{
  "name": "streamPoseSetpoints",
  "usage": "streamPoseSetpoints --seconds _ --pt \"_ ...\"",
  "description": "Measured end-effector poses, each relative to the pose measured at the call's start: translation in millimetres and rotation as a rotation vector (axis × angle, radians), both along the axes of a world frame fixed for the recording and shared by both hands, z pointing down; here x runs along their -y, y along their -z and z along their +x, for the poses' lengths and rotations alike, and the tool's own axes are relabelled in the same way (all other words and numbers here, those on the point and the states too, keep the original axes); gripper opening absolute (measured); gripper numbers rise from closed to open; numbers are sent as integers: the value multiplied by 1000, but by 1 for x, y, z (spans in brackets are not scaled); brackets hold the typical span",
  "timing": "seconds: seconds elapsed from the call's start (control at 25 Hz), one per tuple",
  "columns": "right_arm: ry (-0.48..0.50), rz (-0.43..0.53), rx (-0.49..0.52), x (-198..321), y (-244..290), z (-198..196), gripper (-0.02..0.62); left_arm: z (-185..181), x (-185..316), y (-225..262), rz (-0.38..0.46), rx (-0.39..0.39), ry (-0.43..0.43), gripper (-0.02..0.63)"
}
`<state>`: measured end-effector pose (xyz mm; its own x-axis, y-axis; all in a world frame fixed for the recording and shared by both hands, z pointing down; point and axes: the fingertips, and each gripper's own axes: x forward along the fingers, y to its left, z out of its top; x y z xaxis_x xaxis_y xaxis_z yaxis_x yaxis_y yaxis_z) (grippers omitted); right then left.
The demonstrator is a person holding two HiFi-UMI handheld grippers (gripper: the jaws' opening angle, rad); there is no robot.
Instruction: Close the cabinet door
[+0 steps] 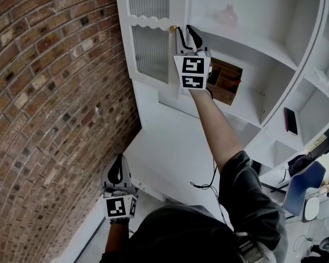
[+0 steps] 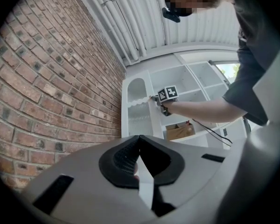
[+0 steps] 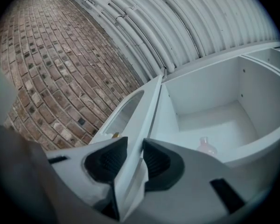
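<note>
My right gripper pinching cabinet door edge at 12 o'clock, for swinging it shut. My left gripper hanging closed, empty, at 7 o'clock, out of way.

Our right arm reaches up, right tongs pinching the cabinet door edge; left tongs held low, jaws together, empty.

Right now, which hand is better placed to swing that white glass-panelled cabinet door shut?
Right. The right gripper clasps the edge of the white glass-panelled cabinet door, beside its small brass knob. The left gripper hangs low by the red brick wall, shut and empty.
</note>
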<state>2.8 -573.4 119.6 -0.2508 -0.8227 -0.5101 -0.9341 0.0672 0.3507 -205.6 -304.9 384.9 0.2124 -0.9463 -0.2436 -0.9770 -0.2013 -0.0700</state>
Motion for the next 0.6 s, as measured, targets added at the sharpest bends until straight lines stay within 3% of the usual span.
streamPoseSetpoints --seconds 0.6 --pt "-74 -15 -32 11 -1 9 91 5 3 -6 -15 0 0 3"
